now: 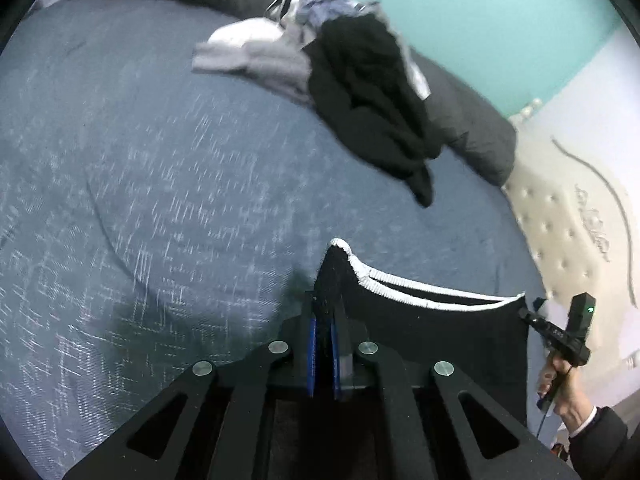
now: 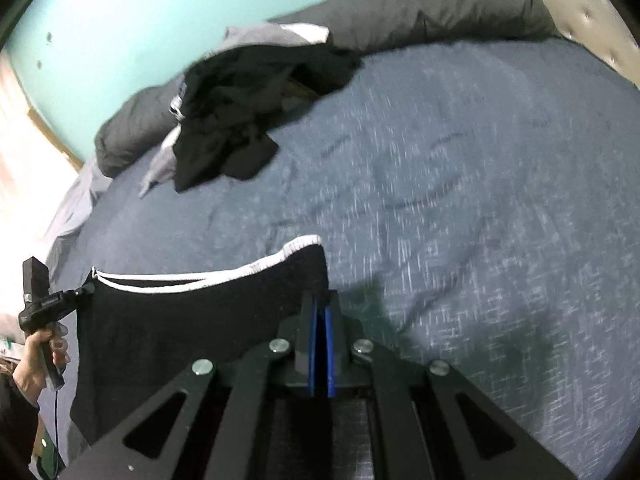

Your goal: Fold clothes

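ok, both grippers pinched tight on one black garment w/ a white ribbed hem (stretched flat between them above the bed). left gripper has its blue pads closed on one top corner, right gripper clamps the other corner. below lies a blue-grey woven bedspread, flecked w/ pale threads. a rumpled pile of black and grey clothes sits further back, against a dark padded roll.

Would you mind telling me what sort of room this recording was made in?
Most likely a bedroom: a bed with a blue bedspread, a tufted cream headboard, and a pile of clothes waiting by a rolled dark duvet.
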Demonstrator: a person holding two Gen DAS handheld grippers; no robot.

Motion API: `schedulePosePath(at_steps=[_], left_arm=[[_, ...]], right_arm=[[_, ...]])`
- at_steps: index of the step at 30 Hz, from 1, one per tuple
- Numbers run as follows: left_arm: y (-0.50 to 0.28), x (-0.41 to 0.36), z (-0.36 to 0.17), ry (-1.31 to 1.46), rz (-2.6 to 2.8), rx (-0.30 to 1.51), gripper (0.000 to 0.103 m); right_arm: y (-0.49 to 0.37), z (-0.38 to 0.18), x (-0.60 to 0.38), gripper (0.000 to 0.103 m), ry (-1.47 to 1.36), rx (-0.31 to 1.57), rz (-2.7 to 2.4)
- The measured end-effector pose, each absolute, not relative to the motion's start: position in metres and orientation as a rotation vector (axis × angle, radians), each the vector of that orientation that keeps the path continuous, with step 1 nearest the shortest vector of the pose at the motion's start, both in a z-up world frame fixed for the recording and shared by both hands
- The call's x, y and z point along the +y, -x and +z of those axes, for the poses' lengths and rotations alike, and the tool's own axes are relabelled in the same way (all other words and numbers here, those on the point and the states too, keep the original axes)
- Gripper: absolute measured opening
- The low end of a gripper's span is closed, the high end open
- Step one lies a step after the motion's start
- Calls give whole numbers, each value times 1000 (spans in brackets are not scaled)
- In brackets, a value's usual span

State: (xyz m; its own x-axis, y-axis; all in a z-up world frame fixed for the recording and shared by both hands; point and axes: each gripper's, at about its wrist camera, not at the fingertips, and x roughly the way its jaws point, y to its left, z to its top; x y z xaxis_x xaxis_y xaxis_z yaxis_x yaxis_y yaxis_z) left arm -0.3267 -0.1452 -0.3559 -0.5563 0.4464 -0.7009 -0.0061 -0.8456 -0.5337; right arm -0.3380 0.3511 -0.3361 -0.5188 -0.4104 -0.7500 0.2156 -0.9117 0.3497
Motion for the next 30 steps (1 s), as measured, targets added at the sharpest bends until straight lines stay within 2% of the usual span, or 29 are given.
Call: schedulePosePath(at_steps=[7,9,11,12,13,16,19,22,27,30], left_arm=[[338,-133,-377,1411,2417,-667,9],[335,-135,-376,1411,2426,-682,17],[332,-139,-374,1412,2446,-690,35],[329,-141,-371,1410,2465,-682,37],[326,-143,-368,1403,2485,-663,38],[313,-147,-356,1383,2508,-624,38],[296,-148,-345,1361,2488,-603,38],[275,-143,-337,1354,2450,-571,38],[227,-142,-335,1348,2395,-624,38],[200,-144,-342,1375,2387,-632,46]], right_arm=[[352,-363,331,5,-1415,-253,-2384],[353,-363,329,7,-1423,-268,-2381],[351,-360,331,15,-1426,-270,-2410],[350,-357,335,34,-1418,-276,-2434],[348,-353,339,48,-1407,-291,-2450],[339,-342,351,48,-1351,-380,-2452],[323,-331,352,49,-1330,-380,-2414],[302,-330,345,49,-1380,-363,-2334],[253,-338,346,49,-1479,-386,-2235],[225,-345,358,49,-1512,-451,-2223]])
